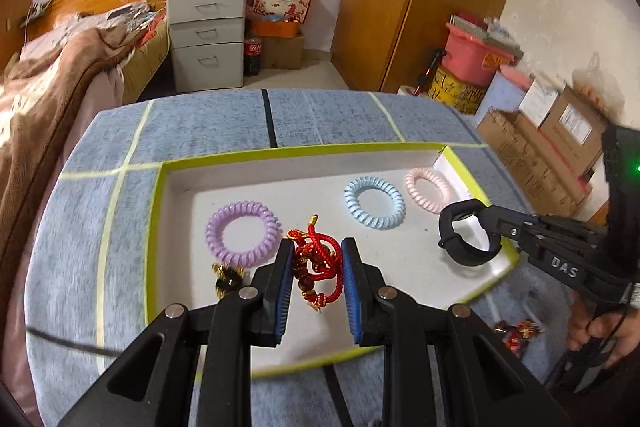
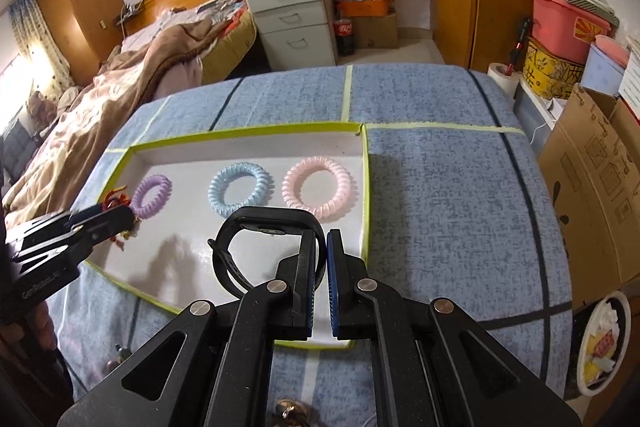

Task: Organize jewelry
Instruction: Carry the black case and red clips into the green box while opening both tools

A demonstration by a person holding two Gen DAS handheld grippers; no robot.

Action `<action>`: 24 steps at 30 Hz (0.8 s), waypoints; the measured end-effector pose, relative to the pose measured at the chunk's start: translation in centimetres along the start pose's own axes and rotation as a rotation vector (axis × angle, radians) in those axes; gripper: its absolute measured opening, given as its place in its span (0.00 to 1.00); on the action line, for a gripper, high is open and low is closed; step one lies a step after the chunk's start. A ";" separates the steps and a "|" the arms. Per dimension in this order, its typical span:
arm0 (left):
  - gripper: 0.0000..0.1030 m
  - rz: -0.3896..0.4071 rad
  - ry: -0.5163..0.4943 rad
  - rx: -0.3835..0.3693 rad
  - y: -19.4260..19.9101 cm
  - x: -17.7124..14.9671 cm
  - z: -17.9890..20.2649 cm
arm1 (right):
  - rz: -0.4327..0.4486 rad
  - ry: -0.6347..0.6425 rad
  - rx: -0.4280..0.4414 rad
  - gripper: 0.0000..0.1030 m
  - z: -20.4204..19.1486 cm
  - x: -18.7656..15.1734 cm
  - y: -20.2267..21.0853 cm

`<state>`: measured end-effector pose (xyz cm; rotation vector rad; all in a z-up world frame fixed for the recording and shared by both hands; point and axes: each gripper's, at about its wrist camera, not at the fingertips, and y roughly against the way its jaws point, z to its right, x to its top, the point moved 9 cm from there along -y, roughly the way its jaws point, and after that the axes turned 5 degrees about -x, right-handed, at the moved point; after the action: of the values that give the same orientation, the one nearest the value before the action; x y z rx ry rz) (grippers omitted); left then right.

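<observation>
left gripper (image 1: 316,259) clamped on red braided cord bracelet (image 1: 316,263), frame centre, over shallow white tray with yellow-green rim (image 1: 154,227) | right gripper (image 2: 320,259) pinching black rubbery watch-style band (image 2: 256,247) above tray's bare lower-right floor | lilac (image 1: 241,233), blue (image 1: 374,203), pink (image 1: 426,189) spiral coil rings line far wall

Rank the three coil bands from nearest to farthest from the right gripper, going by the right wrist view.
From the right gripper, which is shut on the black strap:
1. Pink band, just ahead, by the tray's right wall.
2. Blue band, ahead and left, mid-tray.
3. Purple band, far left, beside the left gripper.
</observation>
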<state>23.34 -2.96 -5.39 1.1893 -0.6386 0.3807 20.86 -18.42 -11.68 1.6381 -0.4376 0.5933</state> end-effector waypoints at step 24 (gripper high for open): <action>0.24 -0.086 0.040 -0.009 -4.7 0.7 -0.2 | -0.032 0.043 -0.024 0.06 0.1 -0.1 -1.6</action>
<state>26.71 -4.46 -8.46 1.1935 -0.5518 0.3277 21.78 -18.32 -13.03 1.6040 -0.3848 0.5957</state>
